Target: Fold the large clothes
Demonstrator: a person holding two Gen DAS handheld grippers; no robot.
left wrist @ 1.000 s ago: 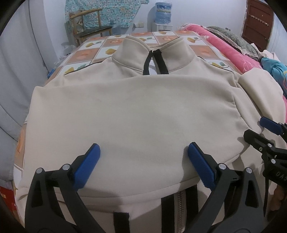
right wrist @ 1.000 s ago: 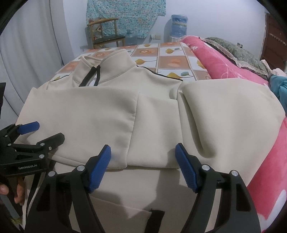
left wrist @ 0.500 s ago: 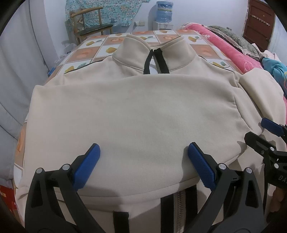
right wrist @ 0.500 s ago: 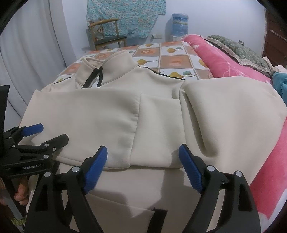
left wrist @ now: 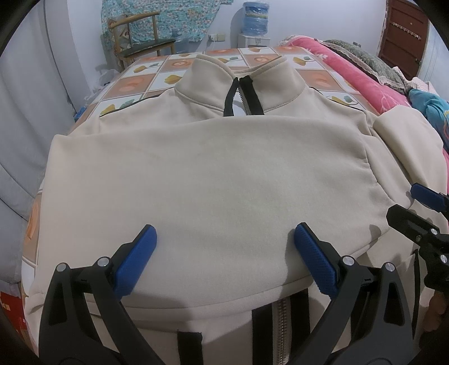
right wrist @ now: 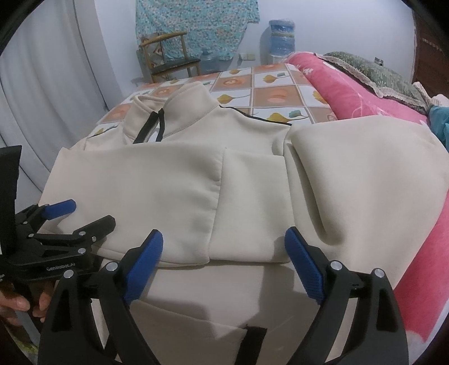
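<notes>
A cream zip-up jacket [left wrist: 210,168] lies flat on the bed with its collar [left wrist: 241,81] at the far end. One sleeve is folded across the chest, and its cuff [right wrist: 244,224] ends near the right side. My left gripper [left wrist: 224,233] hovers open over the sleeve's near edge and grips no cloth. It also shows at the left of the right wrist view, left gripper [right wrist: 89,213], with a hand below it. My right gripper [right wrist: 224,237] hangs over the cuff. Its jaws are opening, and the pads do not touch the cloth below. The other sleeve [right wrist: 364,174] lies spread to the right.
The patterned bed sheet [left wrist: 168,67] shows beyond the collar. A pink quilt [right wrist: 350,89] runs along the right side. A wooden chair [left wrist: 134,36] and a water bottle [left wrist: 255,14] stand at the far wall. A grey curtain [left wrist: 22,112] hangs on the left.
The right gripper's jaws have spread wider over the cuff. The left gripper and the jacket have not moved.
</notes>
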